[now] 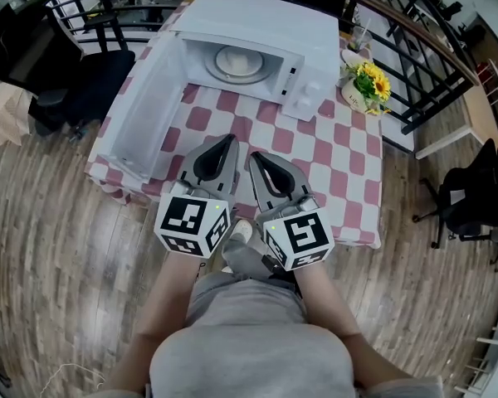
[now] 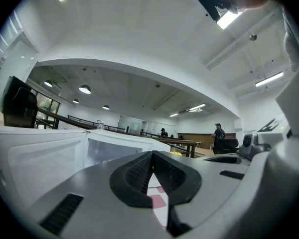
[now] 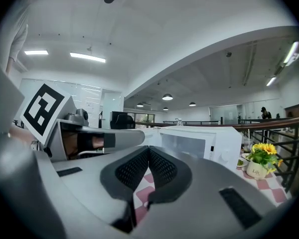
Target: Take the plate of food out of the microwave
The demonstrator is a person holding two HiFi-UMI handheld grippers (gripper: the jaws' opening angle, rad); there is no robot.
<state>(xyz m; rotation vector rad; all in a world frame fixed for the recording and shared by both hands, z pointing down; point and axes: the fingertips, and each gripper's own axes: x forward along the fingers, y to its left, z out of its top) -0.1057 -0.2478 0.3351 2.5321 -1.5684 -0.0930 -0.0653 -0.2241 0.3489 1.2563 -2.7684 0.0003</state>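
Jaws: both pairs closed, empty | left gripper [image 1: 225, 146] and right gripper [image 1: 256, 159] side by side, pointing level | plate [image 1: 237, 61] inside open microwave [image 1: 261, 25], straight ahead, well apart; left marginally nearer.

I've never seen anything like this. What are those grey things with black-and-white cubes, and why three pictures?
There is no robot: a person holds a gripper in each hand, the left gripper and the right gripper; the patterned cubes belong to them. One picture comes from a camera on the person's head, looking down. The other two come from cameras riding on each gripper, looking along its fingers. On the checked tablecloth stands a white microwave, its door open, a plate of food inside, and yellow flowers beside it. Both grippers' fingers are shut, holding nothing.
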